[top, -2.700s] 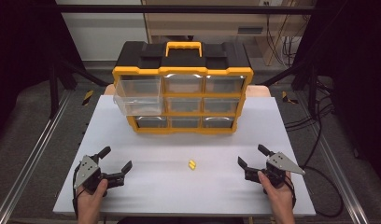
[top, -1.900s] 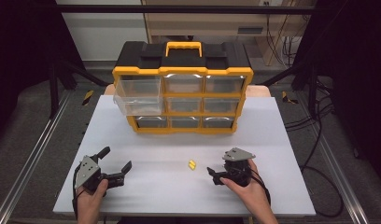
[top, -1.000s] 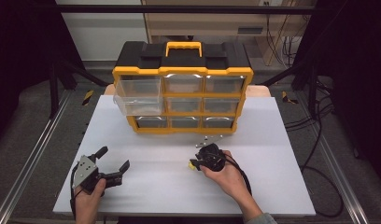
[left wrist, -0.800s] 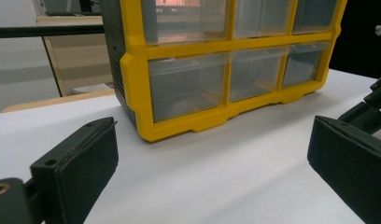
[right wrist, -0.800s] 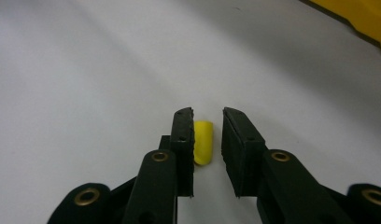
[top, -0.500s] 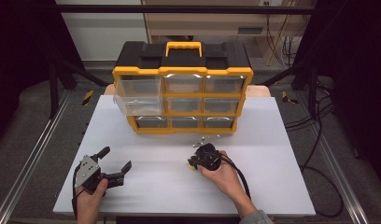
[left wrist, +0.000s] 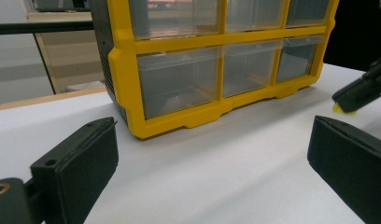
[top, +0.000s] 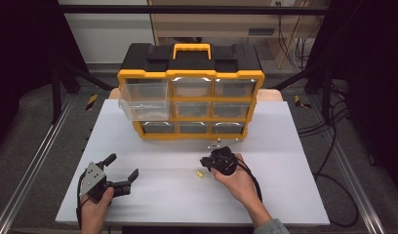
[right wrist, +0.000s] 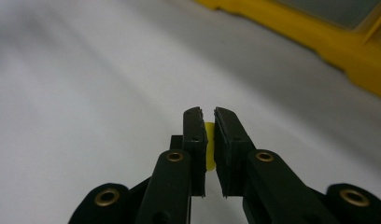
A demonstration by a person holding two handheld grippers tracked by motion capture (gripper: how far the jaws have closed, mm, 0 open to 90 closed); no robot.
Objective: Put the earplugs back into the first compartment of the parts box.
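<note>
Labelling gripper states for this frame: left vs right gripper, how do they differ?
The left gripper has its jaws spread wide with nothing between them; the right gripper has its jaws nearly shut on the small yellow piece. The left sits near the table's front-left corner; the right is mid-table, close to the yellow organizer. Both are hand-held, with black jaws.

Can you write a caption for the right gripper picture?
Right gripper pinching a small yellow piece above the white table.

One organizer [top: 191, 92], nine drawers, two grippers
</note>
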